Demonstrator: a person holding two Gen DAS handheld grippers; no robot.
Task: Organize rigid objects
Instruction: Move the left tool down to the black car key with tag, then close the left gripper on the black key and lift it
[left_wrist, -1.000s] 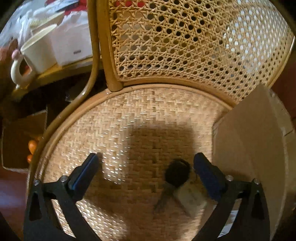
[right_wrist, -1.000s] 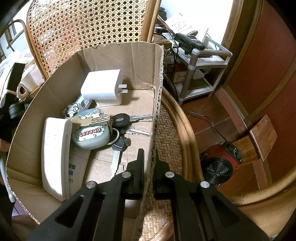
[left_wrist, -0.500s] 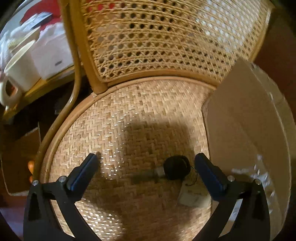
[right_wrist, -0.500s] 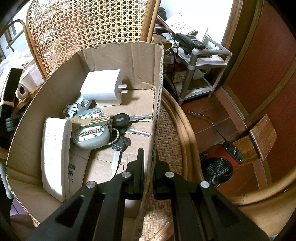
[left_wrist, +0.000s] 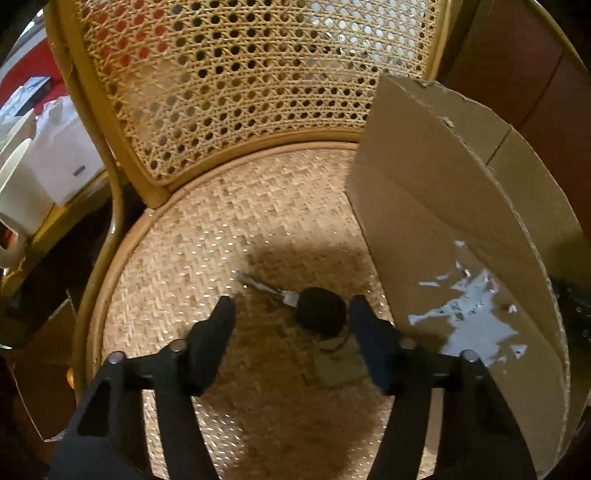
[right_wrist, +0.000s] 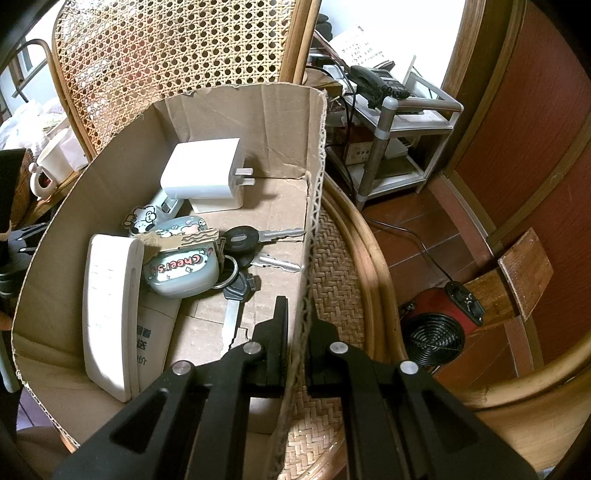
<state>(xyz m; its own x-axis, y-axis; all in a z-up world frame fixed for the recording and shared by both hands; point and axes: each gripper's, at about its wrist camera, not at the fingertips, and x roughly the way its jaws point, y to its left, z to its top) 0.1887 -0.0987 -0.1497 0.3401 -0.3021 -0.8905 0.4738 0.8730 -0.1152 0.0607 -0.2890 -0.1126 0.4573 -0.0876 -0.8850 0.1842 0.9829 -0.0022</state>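
A black-headed key (left_wrist: 320, 312) with a pale tag (left_wrist: 338, 363) lies on the woven chair seat (left_wrist: 207, 240), its blade pointing up-left. My left gripper (left_wrist: 293, 317) hangs over it, jaws closing, the key head between the fingers and closer to the right one; the pads do not press on it. My right gripper (right_wrist: 300, 332) is shut on the right wall of the cardboard box (right_wrist: 280, 122). Inside the box lie a white charger (right_wrist: 205, 173), a white flat device (right_wrist: 110, 314), a teal "Cheers" case (right_wrist: 181, 266) and a bunch of keys (right_wrist: 243, 240).
The box wall (left_wrist: 461, 240) stands just right of the key. The cane chair back (left_wrist: 240, 85) rises behind. A cream mug (left_wrist: 14, 199) and white boxes sit on a side table to the left. A metal shelf (right_wrist: 399, 122) and a red fan heater (right_wrist: 439, 325) stand on the floor to the right.
The left gripper's fingers have come much closer together around the key, and its view has rolled, so the key blade now points up-left. The right gripper and box have not moved.
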